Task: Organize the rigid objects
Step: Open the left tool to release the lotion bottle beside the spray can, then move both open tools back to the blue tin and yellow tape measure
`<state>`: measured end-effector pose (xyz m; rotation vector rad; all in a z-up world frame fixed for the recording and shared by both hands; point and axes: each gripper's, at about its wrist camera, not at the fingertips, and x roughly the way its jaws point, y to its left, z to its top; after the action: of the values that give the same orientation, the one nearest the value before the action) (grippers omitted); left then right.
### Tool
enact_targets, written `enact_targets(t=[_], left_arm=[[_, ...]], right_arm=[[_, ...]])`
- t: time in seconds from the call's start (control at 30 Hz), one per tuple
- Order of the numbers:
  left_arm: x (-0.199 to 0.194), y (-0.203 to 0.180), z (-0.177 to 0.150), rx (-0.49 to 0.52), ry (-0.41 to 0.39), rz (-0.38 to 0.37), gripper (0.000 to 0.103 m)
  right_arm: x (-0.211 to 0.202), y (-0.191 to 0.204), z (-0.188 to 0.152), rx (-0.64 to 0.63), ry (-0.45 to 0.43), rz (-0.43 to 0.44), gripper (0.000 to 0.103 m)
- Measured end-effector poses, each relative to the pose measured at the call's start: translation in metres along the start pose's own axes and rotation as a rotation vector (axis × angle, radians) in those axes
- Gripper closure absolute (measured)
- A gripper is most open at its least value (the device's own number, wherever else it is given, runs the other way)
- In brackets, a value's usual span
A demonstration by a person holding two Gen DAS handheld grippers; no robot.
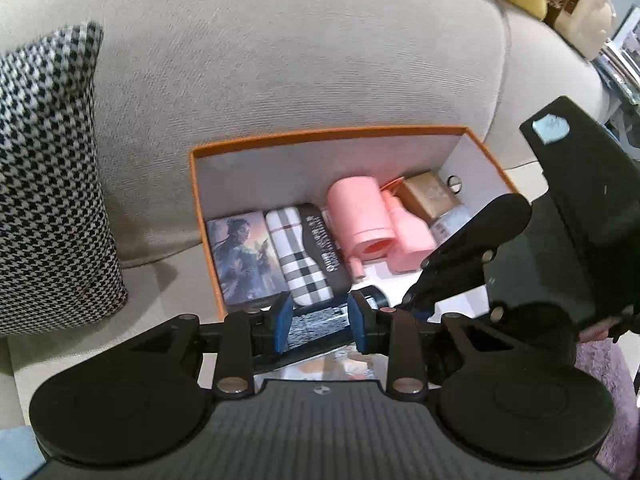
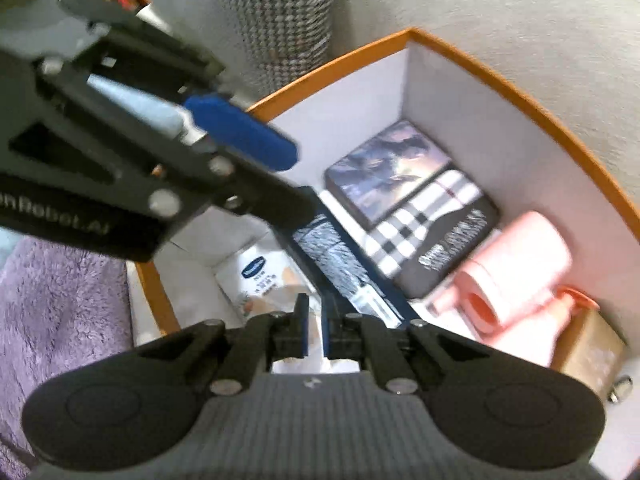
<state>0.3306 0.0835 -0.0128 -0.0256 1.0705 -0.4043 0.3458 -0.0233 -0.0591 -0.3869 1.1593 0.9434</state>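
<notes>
We see an orange-rimmed box (image 1: 340,133) with white walls sitting on a beige sofa (image 1: 280,48), a houndstooth cushion (image 1: 48,184) beside it. Our left gripper (image 1: 320,322) pinches a dark blue box with a silvery pattern (image 1: 316,320) between its blue pads, holding it over the near edge of the orange box. Our right gripper (image 2: 314,330) hangs over the same box with its pads drawn nearly together and nothing between them. Inside, along the far wall, lie a picture box (image 1: 246,256), a plaid case (image 1: 298,256) and a black case (image 1: 322,248) side by side, then a pink cylinder (image 1: 360,216), a pink bottle (image 1: 410,236) and a brown carton (image 1: 430,194). A white packet with a blue logo (image 2: 260,280) lies on the box floor.
</notes>
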Motion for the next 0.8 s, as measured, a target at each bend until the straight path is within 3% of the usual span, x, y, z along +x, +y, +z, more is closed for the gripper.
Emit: enact_targets(t=[0.33, 0.4, 0.5, 0.6, 0.7, 0.8], left_arm=[[-0.062, -0.059, -0.032, 0.023, -0.270, 0.031, 0.066], [-0.072, -0.073, -0.045, 0.051, -0.335, 0.042, 0.061], [-0.075, -0.084, -0.062, 0.030, -0.392, 0.044, 0.056], [-0.075, -0.093, -0.078, -0.008, -0.430, 0.040, 0.049], [-0.073, -0.103, -0.096, -0.033, -0.436, 0.060, 0.046], [-0.058, -0.107, -0.114, -0.106, -0.398, 0.051, 0.039]], right_arm=[[-0.078, 0.018, -0.048, 0.104, -0.265, -0.114, 0.091], [-0.093, 0.027, -0.065, 0.120, -0.328, -0.161, 0.091], [-0.109, 0.040, -0.096, 0.159, -0.414, -0.208, 0.070], [-0.119, 0.053, -0.130, 0.219, -0.483, -0.267, 0.066], [-0.118, 0.062, -0.165, 0.318, -0.518, -0.300, 0.053], [-0.099, 0.071, -0.195, 0.417, -0.511, -0.361, 0.045]])
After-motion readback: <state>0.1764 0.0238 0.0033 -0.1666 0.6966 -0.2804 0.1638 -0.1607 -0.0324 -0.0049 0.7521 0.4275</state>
